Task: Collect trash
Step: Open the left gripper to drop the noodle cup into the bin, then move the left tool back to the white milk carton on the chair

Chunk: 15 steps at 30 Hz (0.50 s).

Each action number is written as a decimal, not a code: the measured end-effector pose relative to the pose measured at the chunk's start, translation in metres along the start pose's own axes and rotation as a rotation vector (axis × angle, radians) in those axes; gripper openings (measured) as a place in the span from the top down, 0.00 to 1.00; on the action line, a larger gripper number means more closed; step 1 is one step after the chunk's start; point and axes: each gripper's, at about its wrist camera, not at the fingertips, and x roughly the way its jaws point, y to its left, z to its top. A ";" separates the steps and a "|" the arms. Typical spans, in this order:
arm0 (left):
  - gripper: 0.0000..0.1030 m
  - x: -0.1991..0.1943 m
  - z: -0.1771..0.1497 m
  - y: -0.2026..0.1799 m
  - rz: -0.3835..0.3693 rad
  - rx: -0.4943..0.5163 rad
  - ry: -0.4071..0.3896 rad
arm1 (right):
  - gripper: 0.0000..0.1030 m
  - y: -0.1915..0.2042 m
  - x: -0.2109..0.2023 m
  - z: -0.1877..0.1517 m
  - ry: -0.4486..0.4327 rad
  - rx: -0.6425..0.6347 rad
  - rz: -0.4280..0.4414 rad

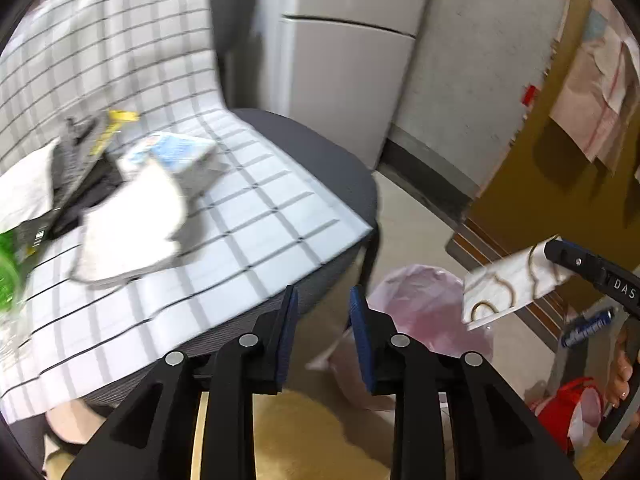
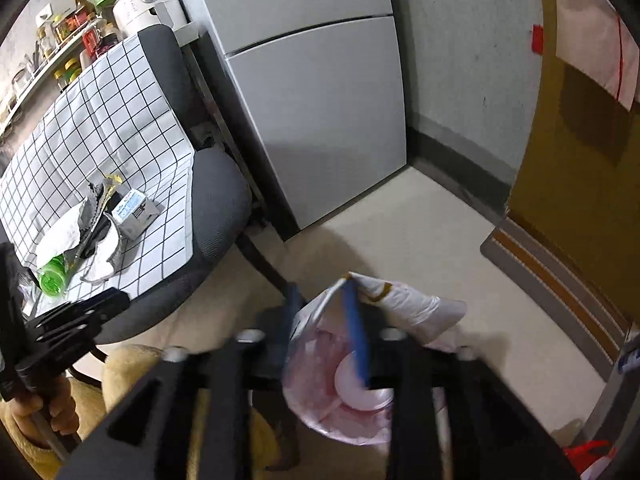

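On the grey chair's checked cloth [image 1: 256, 216] lies trash: white crumpled paper [image 1: 132, 224], a blue-and-white carton [image 1: 180, 156], a black-and-yellow wrapper [image 1: 80, 152] and a green bottle [image 2: 52, 276]. My left gripper [image 1: 324, 312] hovers off the seat's front edge, open, with nothing between its blue pads. On the floor beside the chair stands a bin lined with a pink bag [image 2: 320, 428]. My right gripper [image 2: 320, 286] is above it, jaws parted. A white wrapper with gold lines [image 2: 404, 300] hangs at its right fingertip over the bin.
A grey fridge [image 2: 320, 120] stands behind the chair, a shelf of bottles [image 2: 68, 28] to its left. A brown door [image 2: 568, 184] and a striped mat [image 2: 560, 280] lie to the right. A red bag [image 1: 568, 408] sits on the floor near the bin.
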 end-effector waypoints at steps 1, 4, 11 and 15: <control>0.71 -0.004 0.000 0.006 0.004 -0.006 -0.005 | 0.67 0.004 -0.002 0.000 -0.005 -0.009 -0.005; 0.70 -0.019 -0.003 0.022 0.023 -0.033 -0.025 | 0.67 0.015 -0.010 0.004 -0.029 -0.027 -0.001; 0.69 -0.050 -0.014 0.046 0.062 -0.065 -0.071 | 0.67 0.051 -0.034 0.013 -0.096 -0.094 0.025; 0.63 -0.069 -0.025 0.065 0.118 -0.091 -0.083 | 0.67 0.074 -0.039 0.017 -0.114 -0.138 0.056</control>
